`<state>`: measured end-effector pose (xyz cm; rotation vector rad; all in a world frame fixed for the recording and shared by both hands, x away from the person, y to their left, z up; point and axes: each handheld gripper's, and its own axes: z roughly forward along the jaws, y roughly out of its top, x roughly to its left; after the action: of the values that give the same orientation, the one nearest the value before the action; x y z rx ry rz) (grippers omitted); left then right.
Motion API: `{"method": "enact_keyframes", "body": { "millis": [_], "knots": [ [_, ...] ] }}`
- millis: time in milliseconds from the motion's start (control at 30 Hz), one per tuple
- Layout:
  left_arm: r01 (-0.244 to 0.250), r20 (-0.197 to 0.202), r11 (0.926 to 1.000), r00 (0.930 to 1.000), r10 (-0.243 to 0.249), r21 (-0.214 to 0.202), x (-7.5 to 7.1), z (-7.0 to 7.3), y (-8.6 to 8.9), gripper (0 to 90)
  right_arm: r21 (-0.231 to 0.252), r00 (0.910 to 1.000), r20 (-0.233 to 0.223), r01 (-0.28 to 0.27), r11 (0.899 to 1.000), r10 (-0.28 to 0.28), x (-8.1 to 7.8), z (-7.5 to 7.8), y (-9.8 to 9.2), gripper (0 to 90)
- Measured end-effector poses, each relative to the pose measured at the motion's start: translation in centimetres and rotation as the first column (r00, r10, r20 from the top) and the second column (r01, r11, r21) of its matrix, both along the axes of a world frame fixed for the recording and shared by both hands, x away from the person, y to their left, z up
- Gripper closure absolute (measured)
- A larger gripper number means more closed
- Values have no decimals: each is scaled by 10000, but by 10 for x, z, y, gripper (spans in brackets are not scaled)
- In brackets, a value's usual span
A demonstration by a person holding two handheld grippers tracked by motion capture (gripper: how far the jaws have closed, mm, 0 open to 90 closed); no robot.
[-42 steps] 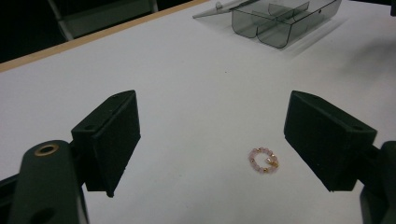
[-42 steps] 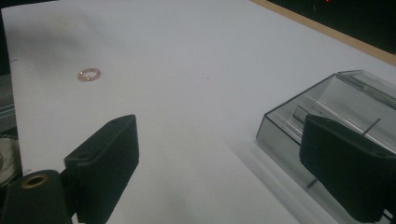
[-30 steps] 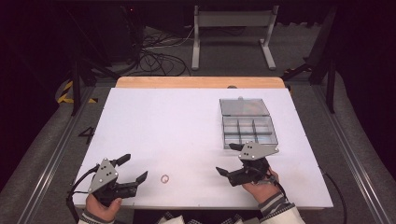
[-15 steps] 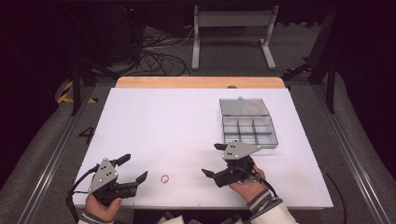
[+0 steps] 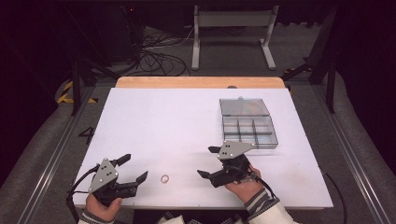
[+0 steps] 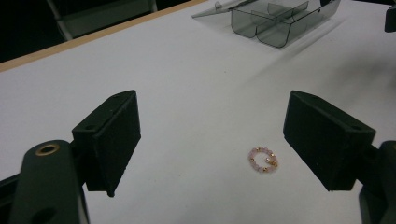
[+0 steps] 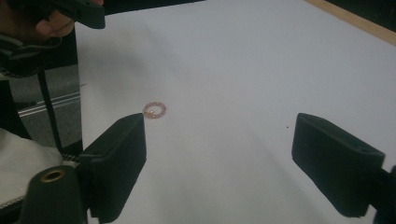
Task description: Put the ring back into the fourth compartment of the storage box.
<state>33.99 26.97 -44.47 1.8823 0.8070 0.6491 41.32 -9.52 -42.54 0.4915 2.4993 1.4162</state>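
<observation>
- Your left gripper (image 5: 133,169) rests at the table's (image 5: 177,121) near edge, jaws spread wide, empty.
- Your right gripper (image 5: 208,161) has just been closing slightly, nothing between its jaws.
- A bead ring (image 5: 165,178) lies between both grippers, untouched.

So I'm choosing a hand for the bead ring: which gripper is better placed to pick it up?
Probably left: the small pink beaded ring lies just ahead between the left gripper's open fingers; the right gripper sits farther off.
</observation>
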Motion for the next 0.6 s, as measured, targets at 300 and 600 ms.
{"method": "enact_keyframes", "body": {
  "millis": [300, 600],
  "knots": [
    [28, -30, 10000, 10000, -28, -47, 0, 0, 0, 196, -233, 9990, -259, -384, 9990, 378, 0, -2, 21, 298],
    [16, -33, 10000, 10000, -16, -44, 0, 0, 0, 196, -391, 9972, -396, -654, 9971, 638, 3, -7, 43, 337]
  ]
}}
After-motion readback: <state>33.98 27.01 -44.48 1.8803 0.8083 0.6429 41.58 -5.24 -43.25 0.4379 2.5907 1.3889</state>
